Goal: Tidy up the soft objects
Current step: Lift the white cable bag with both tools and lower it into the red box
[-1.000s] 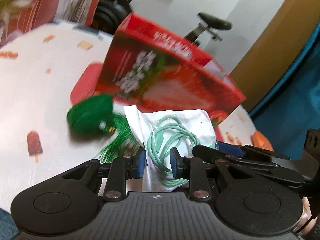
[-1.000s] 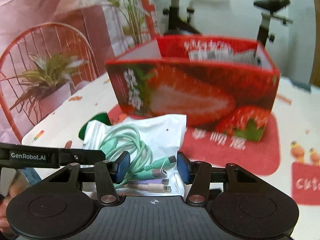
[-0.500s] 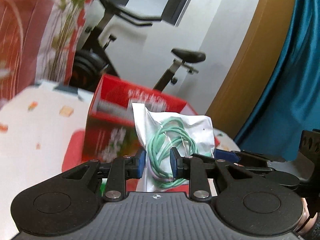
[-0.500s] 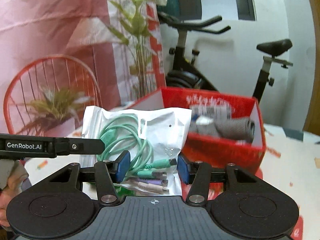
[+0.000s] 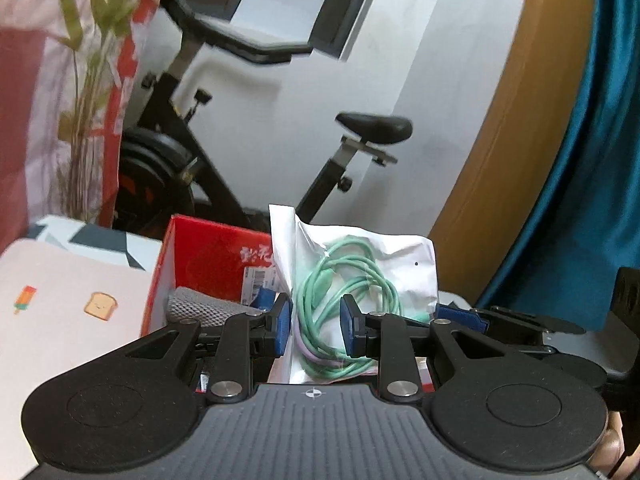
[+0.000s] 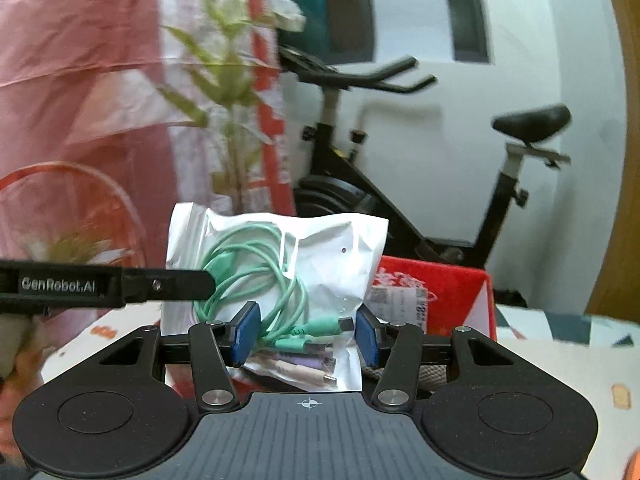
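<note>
A white plastic bag with a coiled green cable inside hangs in the air between both grippers. My left gripper is shut on its lower part. My right gripper is shut on the same bag, around the cable plugs. The left gripper's finger reaches in from the left in the right wrist view. The red strawberry box stands just behind and below the bag, with a grey knitted cloth inside; the box also shows in the right wrist view.
A white tablecloth with small food prints lies under the box. An exercise bike stands behind the table. A potted plant and a pink curtain are at the left. A blue curtain hangs at the right.
Both grippers have lifted the cable bag up off the table, from in front of the box to above its open top. The green object on the table is out of view.
</note>
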`<state>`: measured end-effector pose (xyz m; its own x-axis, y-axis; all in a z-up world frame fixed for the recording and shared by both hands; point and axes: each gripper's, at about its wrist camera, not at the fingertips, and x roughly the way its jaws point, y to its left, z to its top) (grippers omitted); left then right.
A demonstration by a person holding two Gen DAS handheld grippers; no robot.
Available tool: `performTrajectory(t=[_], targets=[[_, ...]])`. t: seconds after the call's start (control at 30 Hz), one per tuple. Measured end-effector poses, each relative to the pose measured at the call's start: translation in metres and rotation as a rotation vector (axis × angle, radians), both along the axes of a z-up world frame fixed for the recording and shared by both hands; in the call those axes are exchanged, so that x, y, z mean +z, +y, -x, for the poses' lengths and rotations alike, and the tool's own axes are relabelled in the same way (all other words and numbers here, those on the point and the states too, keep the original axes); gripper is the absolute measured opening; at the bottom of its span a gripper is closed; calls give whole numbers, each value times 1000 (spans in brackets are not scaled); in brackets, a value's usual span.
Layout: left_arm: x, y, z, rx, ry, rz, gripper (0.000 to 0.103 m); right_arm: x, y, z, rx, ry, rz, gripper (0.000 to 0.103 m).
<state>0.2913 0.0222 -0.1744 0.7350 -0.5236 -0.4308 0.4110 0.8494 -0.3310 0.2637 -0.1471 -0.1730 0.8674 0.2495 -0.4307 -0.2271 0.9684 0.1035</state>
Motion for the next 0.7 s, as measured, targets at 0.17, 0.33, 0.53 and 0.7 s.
performTrajectory(t=[0.17,0.33,0.53,0.7], targets=[[-23,-15,-34,-9,89,-48,28,-32,-13,-31,-58,82,-43,46],[-44,-30,-55,-45,170,-126,28,-60,-27,-56,-71,208,-74,45],[-59,-36,-59,-74,213,-166,28,-76,-42,-73,-104,315,-131,45],[-63,-36,-67,-63,231,-192,28,-82,-40,-78,-124,378,-122,45]])
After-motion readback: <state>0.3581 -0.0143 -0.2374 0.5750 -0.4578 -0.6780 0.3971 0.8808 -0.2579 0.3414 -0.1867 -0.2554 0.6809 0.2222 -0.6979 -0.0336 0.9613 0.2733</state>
